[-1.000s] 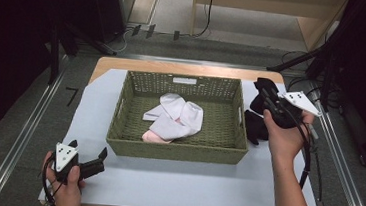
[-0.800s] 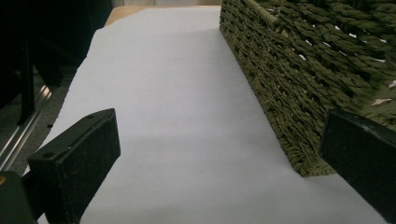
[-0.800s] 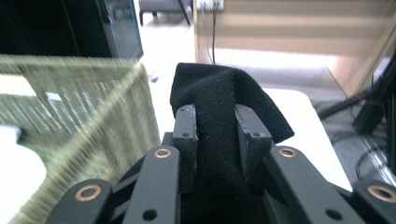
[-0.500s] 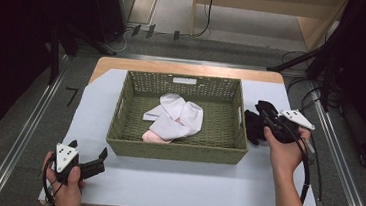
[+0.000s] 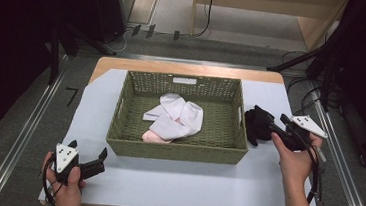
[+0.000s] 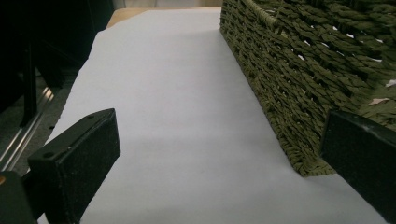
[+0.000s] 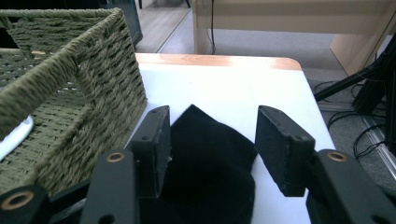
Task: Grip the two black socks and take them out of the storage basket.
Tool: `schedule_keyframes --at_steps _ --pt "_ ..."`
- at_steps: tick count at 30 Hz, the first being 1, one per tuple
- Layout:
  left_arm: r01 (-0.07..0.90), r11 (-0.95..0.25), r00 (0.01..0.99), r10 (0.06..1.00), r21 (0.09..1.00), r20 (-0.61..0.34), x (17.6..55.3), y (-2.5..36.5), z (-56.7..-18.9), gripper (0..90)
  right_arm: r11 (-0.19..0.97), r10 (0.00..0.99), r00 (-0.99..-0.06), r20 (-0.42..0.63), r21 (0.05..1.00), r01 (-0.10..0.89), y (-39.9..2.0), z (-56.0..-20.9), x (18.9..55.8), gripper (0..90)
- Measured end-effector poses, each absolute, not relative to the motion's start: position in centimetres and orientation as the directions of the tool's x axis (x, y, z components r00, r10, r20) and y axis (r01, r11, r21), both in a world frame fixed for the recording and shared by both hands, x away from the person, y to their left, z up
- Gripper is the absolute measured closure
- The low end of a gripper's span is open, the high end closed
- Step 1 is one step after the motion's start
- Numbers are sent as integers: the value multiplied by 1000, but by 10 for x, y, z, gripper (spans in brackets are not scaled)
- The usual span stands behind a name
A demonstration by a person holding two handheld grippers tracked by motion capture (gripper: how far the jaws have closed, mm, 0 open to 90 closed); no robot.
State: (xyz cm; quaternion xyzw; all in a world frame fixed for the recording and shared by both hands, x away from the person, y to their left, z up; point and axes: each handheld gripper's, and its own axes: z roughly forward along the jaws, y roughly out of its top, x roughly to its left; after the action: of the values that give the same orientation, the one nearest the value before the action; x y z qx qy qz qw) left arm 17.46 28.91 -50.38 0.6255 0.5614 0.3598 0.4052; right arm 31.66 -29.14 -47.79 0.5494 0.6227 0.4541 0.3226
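A green woven basket (image 5: 176,151) stands mid-table and holds white and pale pink socks (image 5: 177,117). A black sock (image 5: 255,123) lies crumpled on the white table cover just right of the basket. My right gripper (image 5: 271,126) is low over it, and its jaws have just been opening. In the right gripper view the black sock (image 7: 210,158) lies between the spread jaws of that gripper (image 7: 212,135), with the right pad clear of the cloth. My left gripper (image 5: 102,157) rests open at the front left, nothing between its jaws (image 6: 219,140).
The basket wall (image 6: 299,70) rises close on the right of the left gripper. The basket corner (image 7: 84,79) stands just left of the right gripper. Bare white cover (image 5: 189,184) stretches along the front. Cables and stands crowd the floor on the right.
The right hand came down and nearer the table's front with the black sock. Its jaws spread apart, and the sock now lies on the table beside the basket. The left hand stayed put.
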Motion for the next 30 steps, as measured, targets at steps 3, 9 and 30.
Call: schedule_keyframes --at_steps 3,9,30 --pt "410 -42 110 994 911 -4 174 289 -504 0 -23 976 -191 106 920 391 -298 -478 309 454" --pt "411 -47 110 994 911 2 174 289 -504 0 -31 977 -182 108 923 383 -312 -480 292 438" --pt "406 -56 109 994 912 12 173 287 -504 0 -37 978 -176 114 921 389 -338 -509 236 418"
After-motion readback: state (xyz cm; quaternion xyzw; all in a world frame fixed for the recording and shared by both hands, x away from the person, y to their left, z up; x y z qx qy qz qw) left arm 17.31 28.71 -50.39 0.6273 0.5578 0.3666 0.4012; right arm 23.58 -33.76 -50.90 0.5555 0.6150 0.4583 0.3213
